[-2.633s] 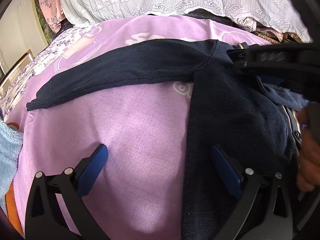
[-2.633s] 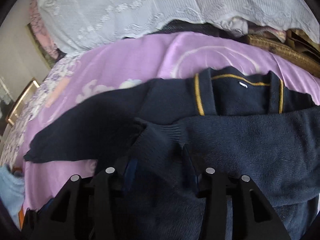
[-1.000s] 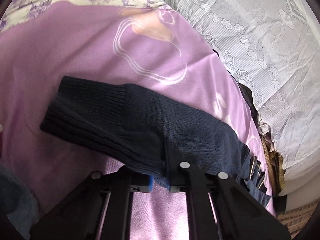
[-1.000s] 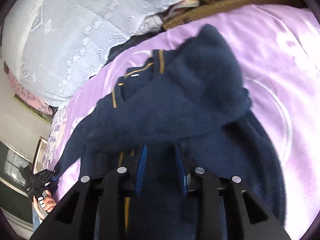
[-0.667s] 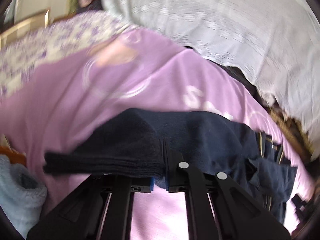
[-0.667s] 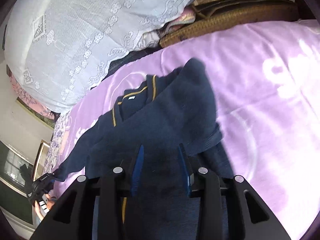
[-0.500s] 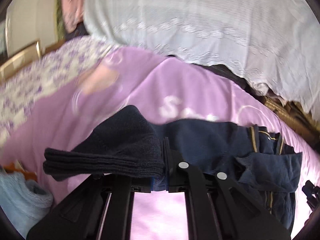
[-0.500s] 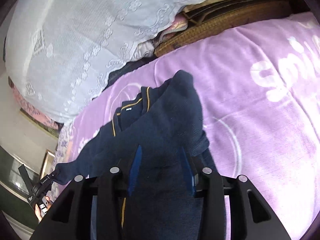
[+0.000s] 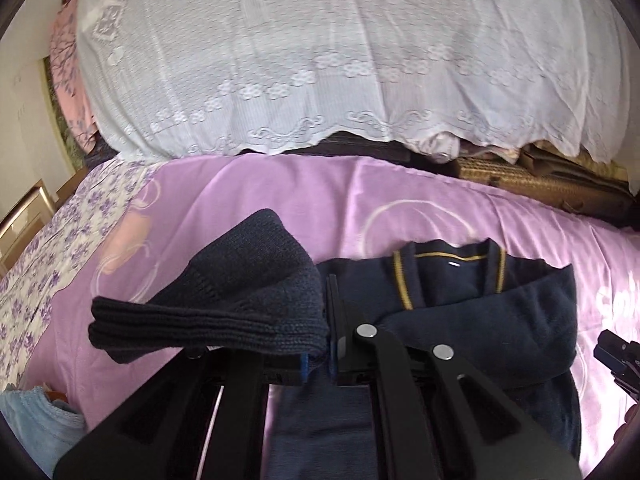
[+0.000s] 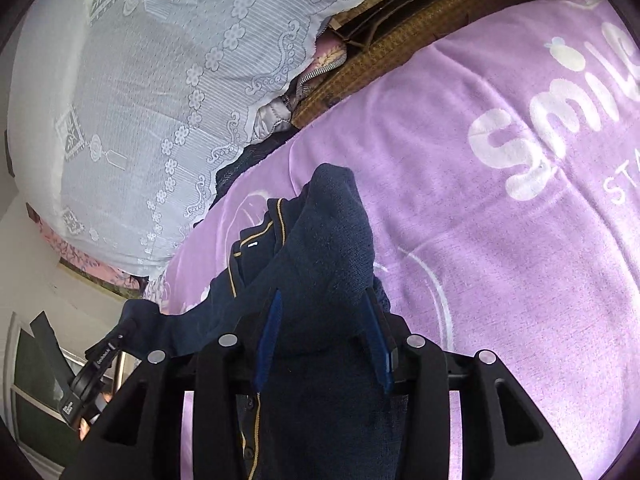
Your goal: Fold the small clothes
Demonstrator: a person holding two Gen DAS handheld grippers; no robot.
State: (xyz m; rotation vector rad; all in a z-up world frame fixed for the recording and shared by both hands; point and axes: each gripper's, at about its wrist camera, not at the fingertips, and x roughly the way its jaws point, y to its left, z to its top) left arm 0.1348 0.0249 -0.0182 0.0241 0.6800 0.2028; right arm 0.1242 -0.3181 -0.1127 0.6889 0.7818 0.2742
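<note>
A small navy knit cardigan [image 9: 500, 320] with a yellow-trimmed collar [image 9: 448, 258] lies on a purple blanket [image 9: 304, 200]. My left gripper [image 9: 320, 320] is shut on the cuff of its left sleeve [image 9: 224, 300] and holds it lifted over the blanket, beside the collar. The other sleeve lies folded across the chest. In the right wrist view my right gripper [image 10: 324, 320] is open above the cardigan's body [image 10: 320, 248], its blue pads [image 10: 270, 336] on either side of the folded sleeve. The left gripper [image 10: 108, 348] shows there at the far left with the sleeve.
A white lace cover [image 9: 320, 60] drapes a pile at the bed's far edge, with a woven mat [image 9: 532, 184] beside it. A floral sheet [image 9: 40, 248] lies to the left and a light blue garment [image 9: 36, 428] at the lower left.
My left gripper went out to the left sleeve's cuff, shut on it and has carried it right toward the collar. My right gripper has let go of the right sleeve and drawn back.
</note>
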